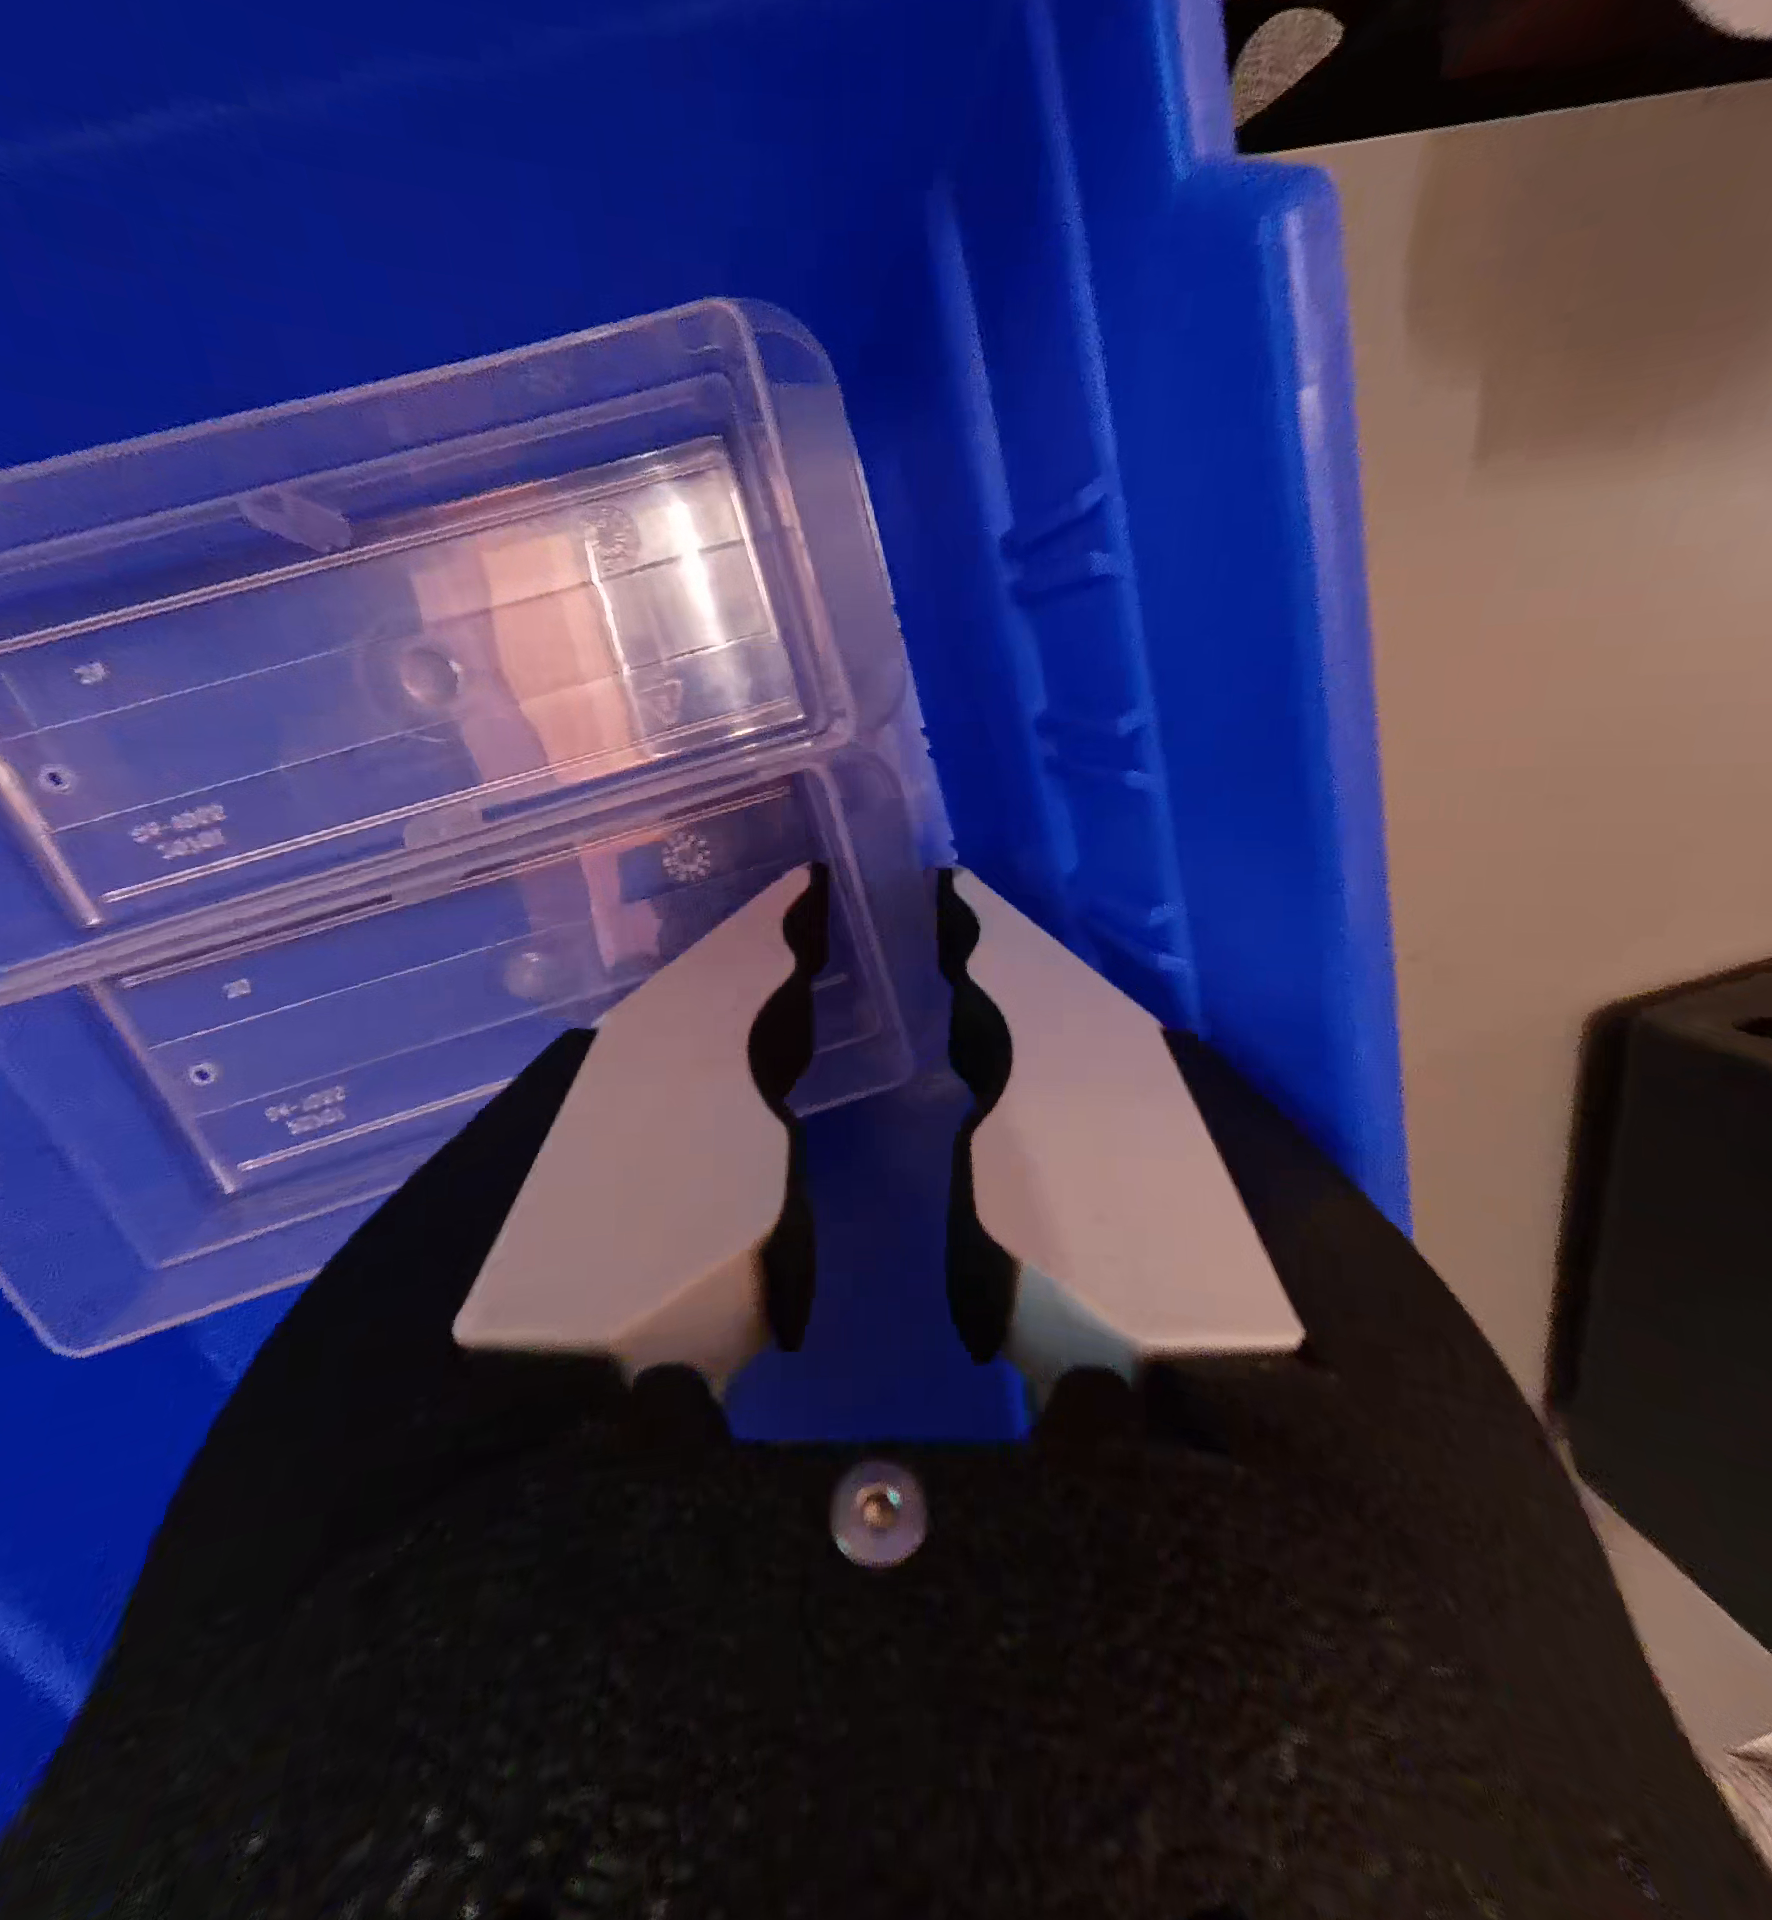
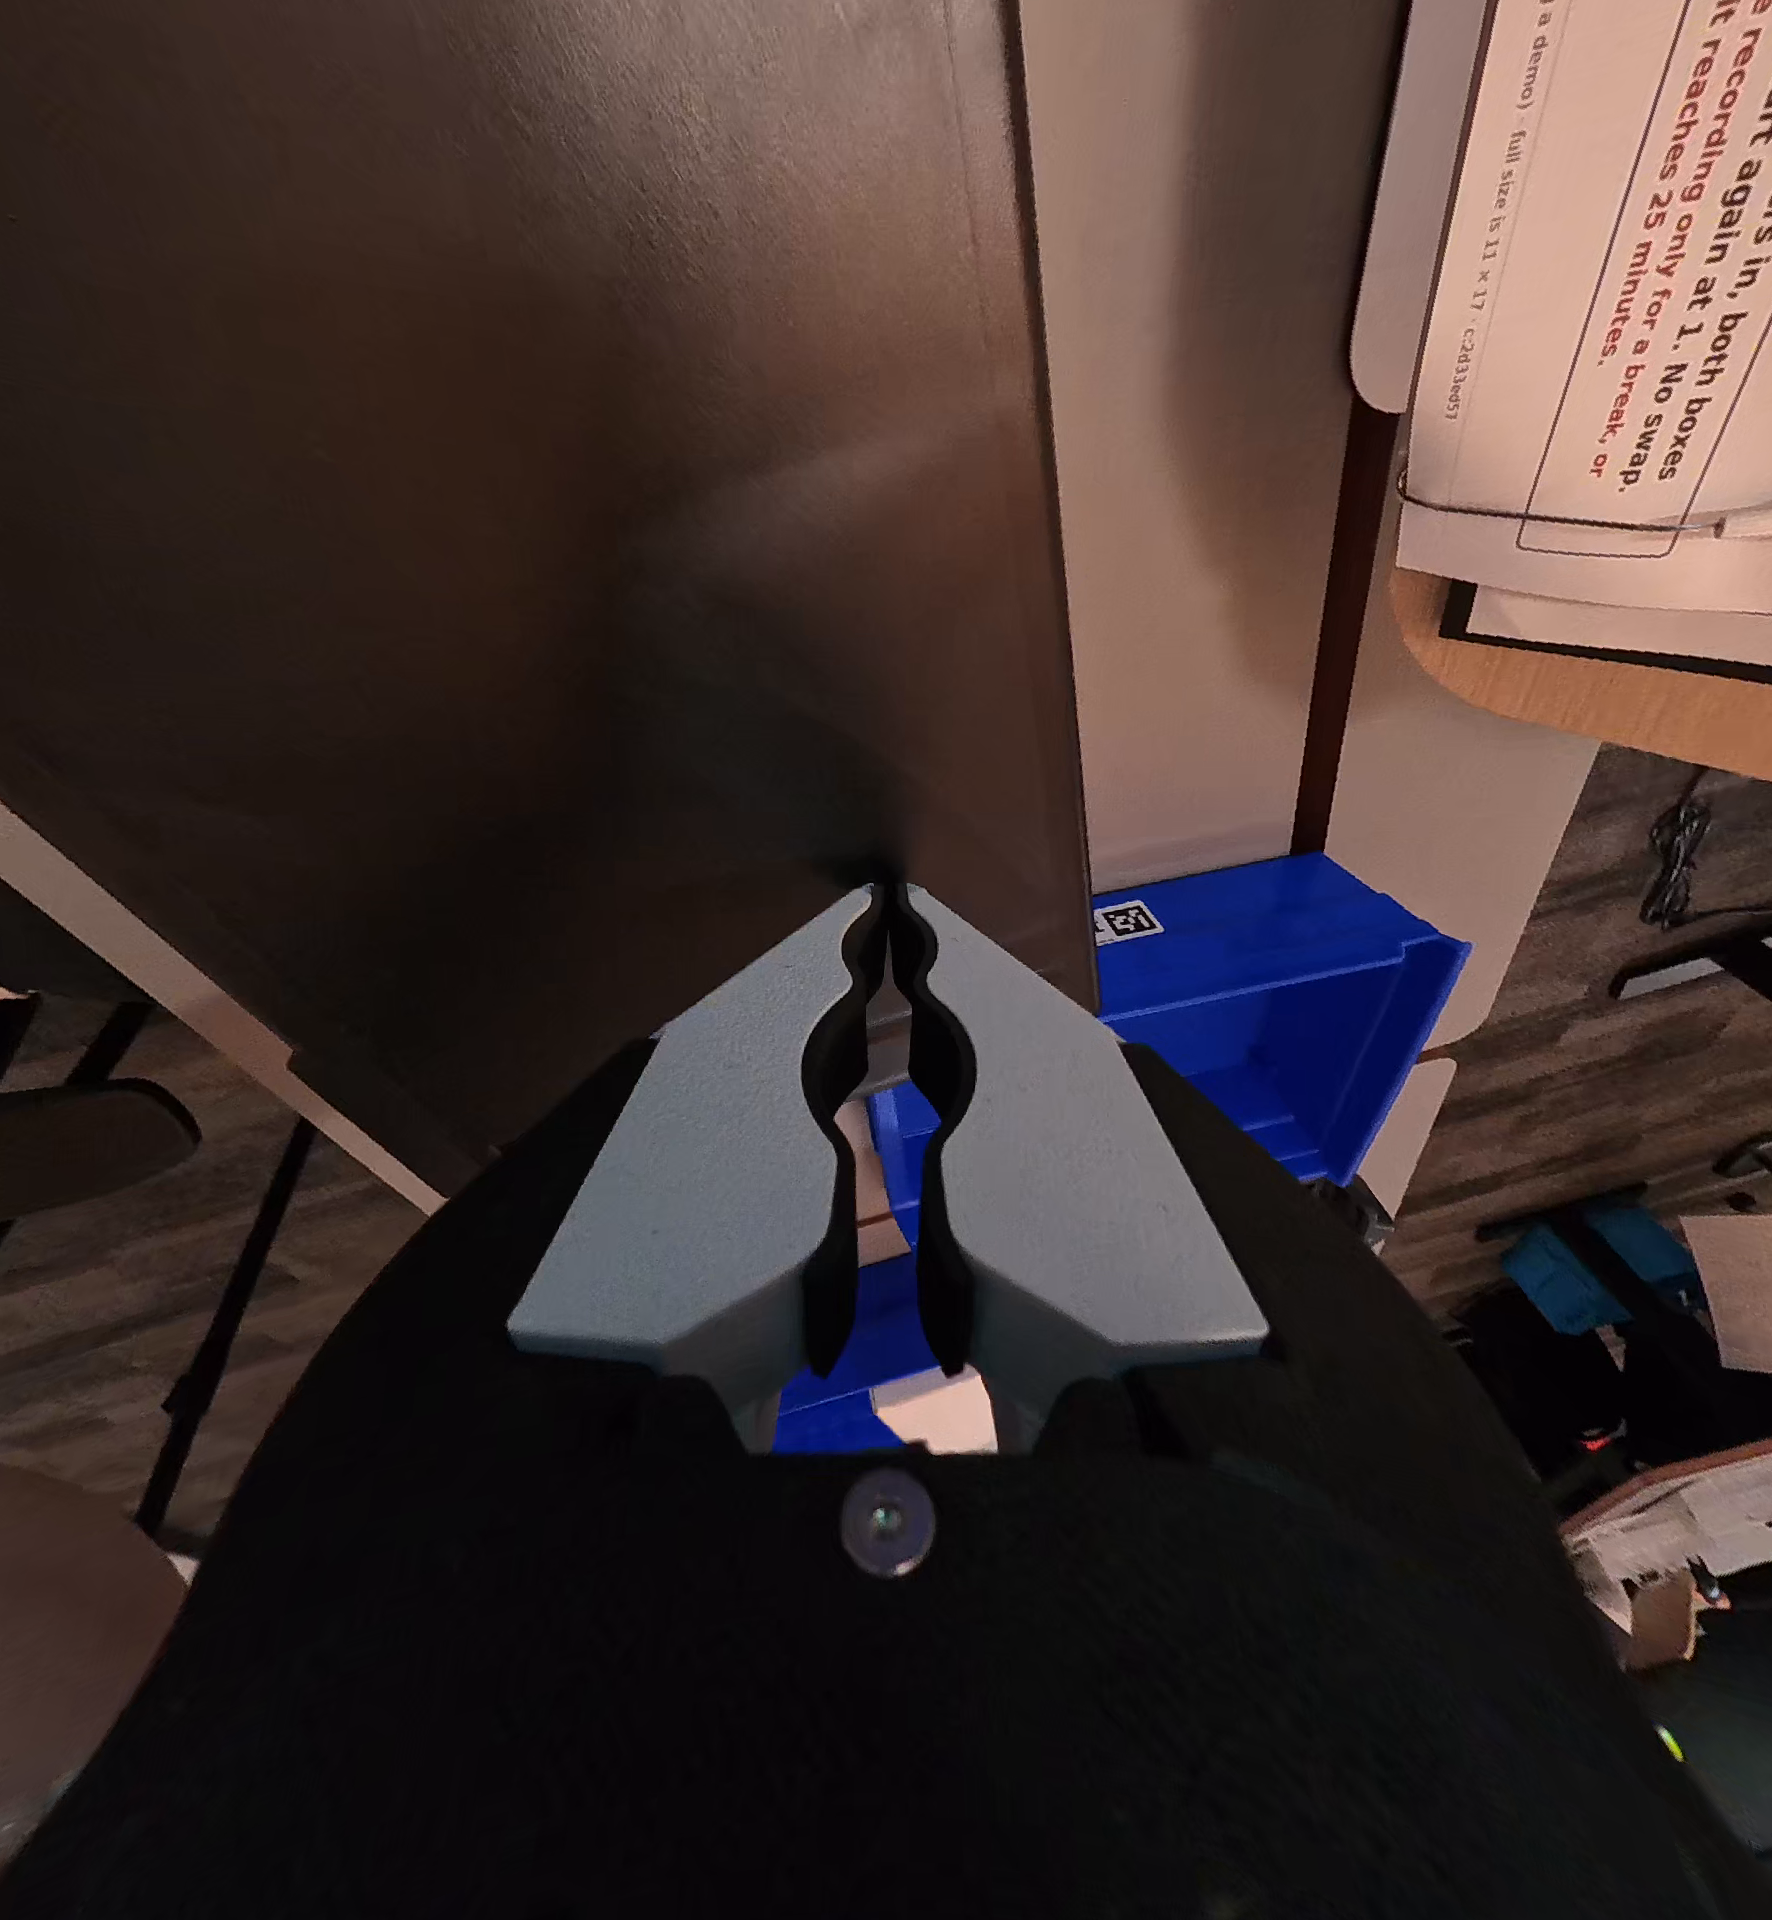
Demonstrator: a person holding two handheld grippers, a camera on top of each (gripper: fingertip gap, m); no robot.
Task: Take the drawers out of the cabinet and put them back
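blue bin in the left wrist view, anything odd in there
Yes: two clear plastic drawers lie loose in the blue bin, tilted and overlapping rather than seated in a cabinet. The left gripper sits half open at the lower drawer's edge.

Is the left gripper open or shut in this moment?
Open. The left gripper shows a clear gap between its fingertips, with the clear drawer edge and blue bin visible through it.

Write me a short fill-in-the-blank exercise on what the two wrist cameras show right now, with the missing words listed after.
1. The bin holding the clear drawers is coloured ____.
2. The number of clear drawers lying in the bin is ____.
3. The right gripper is pinched on the edge of a dark ____.
4. The left gripper has its fingers ____ at the tips.

Missing words: blue; two; panel; apart
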